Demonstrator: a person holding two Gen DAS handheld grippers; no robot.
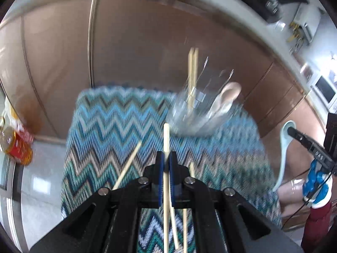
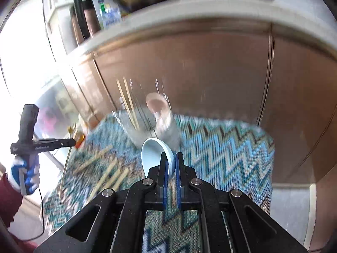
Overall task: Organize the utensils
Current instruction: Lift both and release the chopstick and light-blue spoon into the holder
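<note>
Currently both tools are loaded. My left gripper [image 1: 166,158] has its jaws clamped on a single pale chopstick [image 1: 166,136], which runs straight out ahead past the tips and back under the jaws. My right gripper [image 2: 171,161] has its jaws closed on the rim of a light blue ceramic spoon [image 2: 152,152], bowl tipped up just ahead of the tips.

The clear glass holder [image 1: 195,111] stands ahead and slightly right of the left jaws, on the zigzag mat [image 1: 109,126]; from the right jaws it is dead ahead, just beyond the spoon bowl. It already carries two chopsticks [image 1: 192,71] and a pale spoon [image 1: 228,94]. More loose chopsticks [image 2: 105,172] lie on the mat left of the right jaws. Frames are motion-blurred; the holder's rim is hard to trace.

Step in hand, my judgement: carrying both pieces to the holder. Next move calls for raising the chopstick above the rim, tipping it upright, then releasing; the spoon follows handle-down. Risk: knocking the light holder with either tool.
</note>
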